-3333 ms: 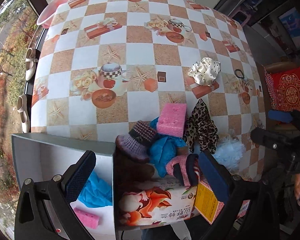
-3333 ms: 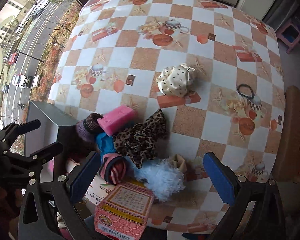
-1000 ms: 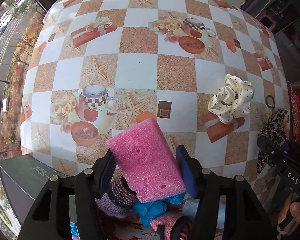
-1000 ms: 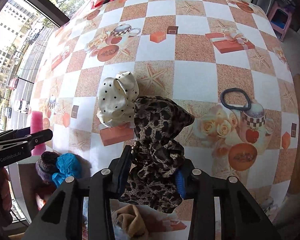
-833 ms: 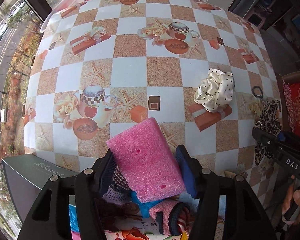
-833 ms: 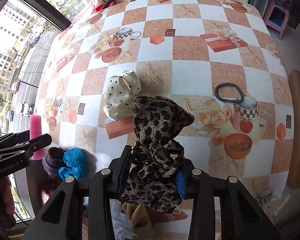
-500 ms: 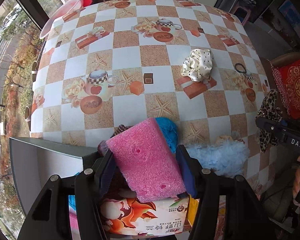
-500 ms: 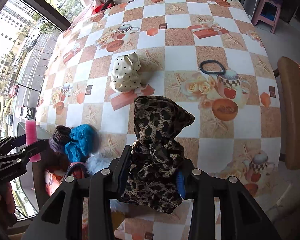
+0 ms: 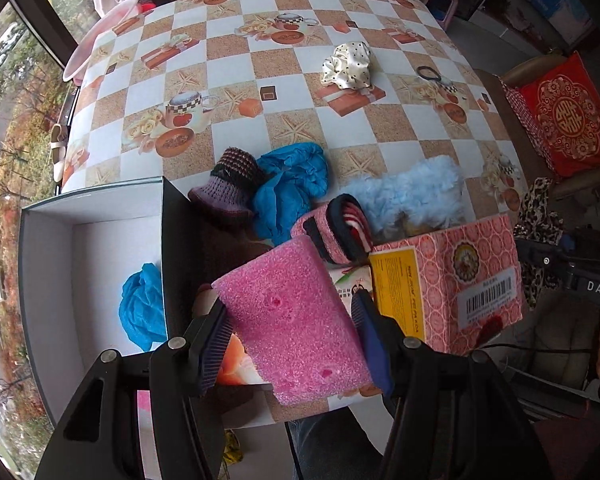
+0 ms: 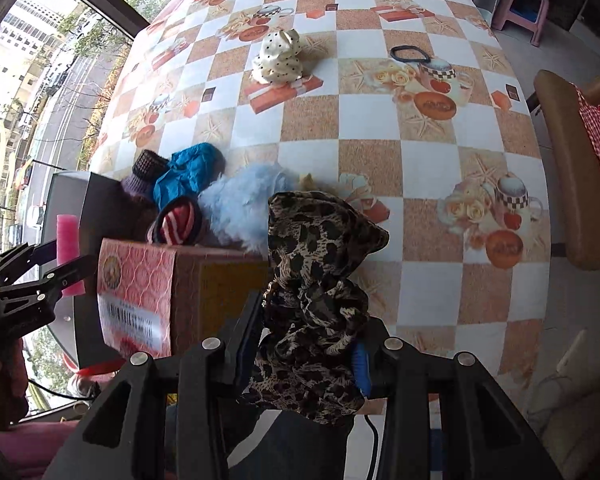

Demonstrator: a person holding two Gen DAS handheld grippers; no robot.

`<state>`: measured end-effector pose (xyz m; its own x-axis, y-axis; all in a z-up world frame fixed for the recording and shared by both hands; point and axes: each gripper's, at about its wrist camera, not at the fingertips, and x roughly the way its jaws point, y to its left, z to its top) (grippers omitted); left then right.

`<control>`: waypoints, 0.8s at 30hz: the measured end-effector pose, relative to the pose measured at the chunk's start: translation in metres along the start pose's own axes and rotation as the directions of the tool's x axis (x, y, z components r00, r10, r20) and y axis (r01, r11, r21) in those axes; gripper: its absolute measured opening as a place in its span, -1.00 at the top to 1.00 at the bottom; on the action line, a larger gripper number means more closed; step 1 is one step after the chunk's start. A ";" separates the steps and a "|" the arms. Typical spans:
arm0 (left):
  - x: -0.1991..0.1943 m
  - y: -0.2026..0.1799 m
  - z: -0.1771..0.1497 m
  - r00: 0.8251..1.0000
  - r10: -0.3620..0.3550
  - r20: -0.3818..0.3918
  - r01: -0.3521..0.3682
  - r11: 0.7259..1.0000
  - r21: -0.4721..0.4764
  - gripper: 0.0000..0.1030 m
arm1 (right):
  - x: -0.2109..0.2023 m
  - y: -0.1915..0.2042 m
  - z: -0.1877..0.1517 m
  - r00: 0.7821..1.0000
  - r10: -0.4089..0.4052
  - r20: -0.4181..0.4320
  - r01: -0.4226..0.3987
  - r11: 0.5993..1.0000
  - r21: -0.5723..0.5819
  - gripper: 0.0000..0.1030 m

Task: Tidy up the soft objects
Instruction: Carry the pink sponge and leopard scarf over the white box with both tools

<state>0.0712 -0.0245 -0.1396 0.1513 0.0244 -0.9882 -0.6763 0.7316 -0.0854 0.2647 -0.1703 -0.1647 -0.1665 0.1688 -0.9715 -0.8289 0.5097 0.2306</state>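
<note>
Carrying step: the left gripper (image 9: 292,320) clamped a pink sponge (image 9: 296,320), the right gripper (image 10: 308,344) a leopard scrunchie (image 10: 316,280); next, probably, release into the open box (image 9: 88,216) at left.

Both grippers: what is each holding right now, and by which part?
Left gripper clamps the pink sponge across its two side faces. Right gripper grips the leopard-print scrunchie by its lower bunched folds.

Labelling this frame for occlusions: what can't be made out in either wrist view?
- Left wrist: floor of the grey open box, partly hidden by the left gripper holding the pink foam sponge; only a blue crumpled cloth shows.
- Left wrist: the floral carton, mostly covered by the sponge and the pink patterned carton.
- Right wrist: the right gripper's pads, buried under the leopard-print fabric scrunchie.
</note>
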 end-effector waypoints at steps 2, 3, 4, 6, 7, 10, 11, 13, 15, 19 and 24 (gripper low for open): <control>-0.001 0.001 -0.010 1.000 -0.008 -0.004 0.008 1.000 0.008 -0.22 | 0.000 0.009 -0.014 1.000 -0.001 -0.018 0.000 1.000 -0.025 0.21; -0.001 0.001 -0.015 1.000 -0.010 -0.004 0.011 1.000 0.011 -0.22 | 0.001 0.013 -0.019 1.000 0.001 -0.028 -0.002 0.999 -0.037 0.21; -0.002 0.003 -0.020 1.000 -0.014 -0.004 0.014 1.000 0.010 -0.22 | 0.001 0.018 -0.026 0.999 0.000 -0.038 -0.002 0.999 -0.051 0.21; -0.004 0.006 -0.027 1.000 -0.020 -0.002 0.021 1.000 0.005 -0.22 | 0.003 0.028 -0.036 0.998 -0.001 -0.058 -0.004 0.997 -0.080 0.21; -0.006 0.008 -0.030 1.000 -0.022 0.001 0.022 1.000 0.002 -0.22 | 0.004 0.033 -0.041 0.998 0.000 -0.068 -0.007 0.995 -0.096 0.21; -0.011 0.017 -0.037 1.000 -0.024 0.017 0.024 1.000 -0.017 -0.22 | 0.008 0.051 -0.054 0.996 0.008 -0.090 -0.022 0.988 -0.153 0.21; -0.012 0.021 -0.039 0.999 -0.022 0.024 0.023 0.999 -0.023 -0.22 | 0.009 0.057 -0.057 0.995 0.011 -0.098 -0.028 0.985 -0.169 0.21; -0.015 0.030 -0.041 0.999 -0.021 0.037 0.022 0.999 -0.040 -0.22 | 0.012 0.068 -0.063 0.993 0.021 -0.112 -0.042 0.980 -0.196 0.21; -0.018 0.039 -0.045 0.999 -0.018 0.049 0.021 0.998 -0.059 -0.22 | 0.014 0.079 -0.069 0.992 0.031 -0.125 -0.058 0.973 -0.222 0.21; -0.020 0.060 -0.053 0.998 -0.003 0.062 0.009 0.995 -0.100 -0.22 | 0.021 0.105 -0.078 0.988 0.045 -0.149 -0.089 0.948 -0.304 0.21; -0.025 0.084 -0.065 0.997 0.019 0.072 -0.008 0.988 -0.152 -0.22 | 0.030 0.142 -0.080 0.983 0.057 -0.177 -0.127 0.901 -0.415 0.21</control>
<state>-0.0362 -0.0085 -0.1306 0.1894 0.0874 -0.9780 -0.7794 0.6191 -0.0956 0.0992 -0.1606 -0.1654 -0.3057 0.0456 -0.9510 -0.9471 0.0876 0.3086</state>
